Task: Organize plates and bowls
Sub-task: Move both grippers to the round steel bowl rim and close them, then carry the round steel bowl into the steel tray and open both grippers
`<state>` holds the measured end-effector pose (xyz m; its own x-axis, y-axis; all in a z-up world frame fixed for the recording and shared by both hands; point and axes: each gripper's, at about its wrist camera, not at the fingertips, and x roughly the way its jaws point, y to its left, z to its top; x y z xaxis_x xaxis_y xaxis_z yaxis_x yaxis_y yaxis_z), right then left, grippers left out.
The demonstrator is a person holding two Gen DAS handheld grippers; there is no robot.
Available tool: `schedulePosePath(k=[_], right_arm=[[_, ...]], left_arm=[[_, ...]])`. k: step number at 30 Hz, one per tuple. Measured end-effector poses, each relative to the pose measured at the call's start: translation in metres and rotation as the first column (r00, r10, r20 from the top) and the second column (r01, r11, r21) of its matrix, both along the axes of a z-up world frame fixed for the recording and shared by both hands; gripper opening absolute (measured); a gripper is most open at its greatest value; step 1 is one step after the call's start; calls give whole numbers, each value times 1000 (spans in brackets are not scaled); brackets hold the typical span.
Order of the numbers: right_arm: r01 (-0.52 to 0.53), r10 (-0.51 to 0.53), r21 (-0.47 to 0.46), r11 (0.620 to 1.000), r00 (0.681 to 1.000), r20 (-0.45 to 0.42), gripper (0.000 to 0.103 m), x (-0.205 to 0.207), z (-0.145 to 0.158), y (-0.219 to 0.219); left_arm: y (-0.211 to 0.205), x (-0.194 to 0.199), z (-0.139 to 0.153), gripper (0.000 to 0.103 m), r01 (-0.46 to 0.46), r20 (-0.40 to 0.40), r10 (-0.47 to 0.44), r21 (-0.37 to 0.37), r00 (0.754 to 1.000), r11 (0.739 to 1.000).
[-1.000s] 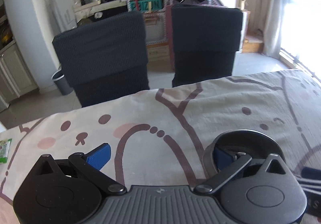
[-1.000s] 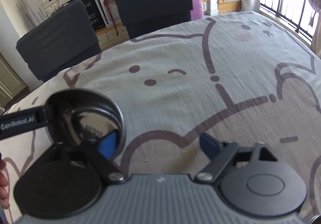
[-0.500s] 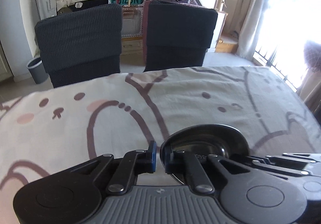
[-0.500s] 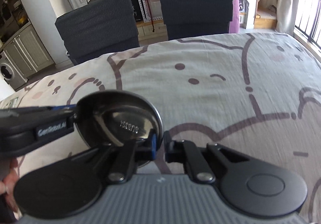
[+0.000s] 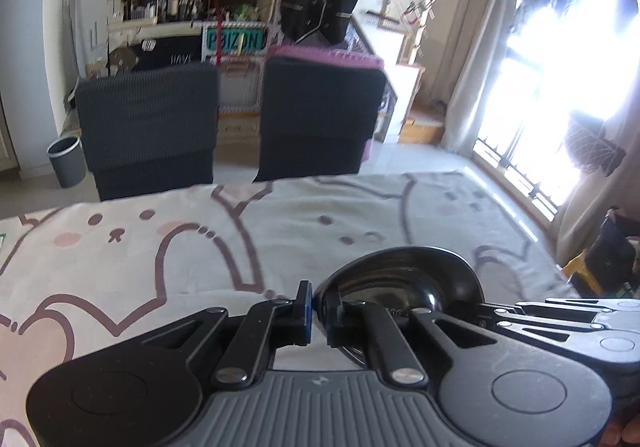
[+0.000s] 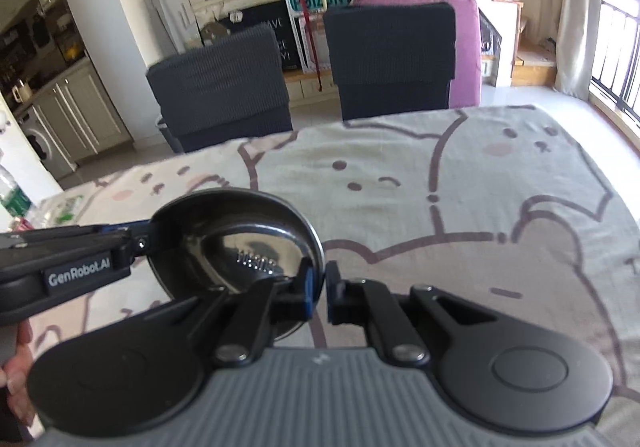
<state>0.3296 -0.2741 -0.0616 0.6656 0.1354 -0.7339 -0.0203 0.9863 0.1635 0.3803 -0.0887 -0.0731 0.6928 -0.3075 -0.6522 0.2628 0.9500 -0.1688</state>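
A shiny steel bowl [image 5: 400, 275] hangs tilted above the cartoon-print tablecloth [image 5: 160, 247], held from both sides. My left gripper [image 5: 318, 311] is shut on the bowl's left rim, its blue pads pinching the thin edge. My right gripper [image 6: 318, 287] is shut on the opposite rim of the same bowl [image 6: 240, 239]. In the right wrist view the left gripper [image 6: 146, 237] reaches in from the left edge. In the left wrist view the right gripper [image 5: 492, 313] comes in from the right. The bowl looks empty inside.
Two dark chairs [image 5: 148, 127] [image 5: 320, 115] stand at the table's far side. A window [image 5: 560, 87] with curtains is on the right. Packets and a bottle [image 6: 16, 199] lie at the table's left end. A person's hand [image 6: 16, 367] shows at the lower left.
Both grippers went from wide open around the bowl to shut on its rim. The bowl has come up off the tablecloth with both hands rising.
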Motion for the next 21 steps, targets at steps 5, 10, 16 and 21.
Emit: schedulePosePath(k=[5, 10, 16, 21], right_arm=[[8, -10, 39, 999, 999, 44, 7, -33, 23, -25], [29, -31, 58, 998, 999, 41, 8, -74, 32, -54], [39, -39, -19, 999, 999, 2, 8, -107, 32, -66], [68, -73, -48, 997, 992, -101, 9, -114, 17, -74]], left_arm=[[-11, -34, 15, 8, 17, 4, -16, -74, 1000, 997], [-26, -63, 11, 9, 61, -23, -65, -130, 998, 990], [-48, -79, 2, 9, 116, -55, -124, -131, 991, 985], [-71, -73, -22, 8, 159, -133, -171, -100, 976, 982]])
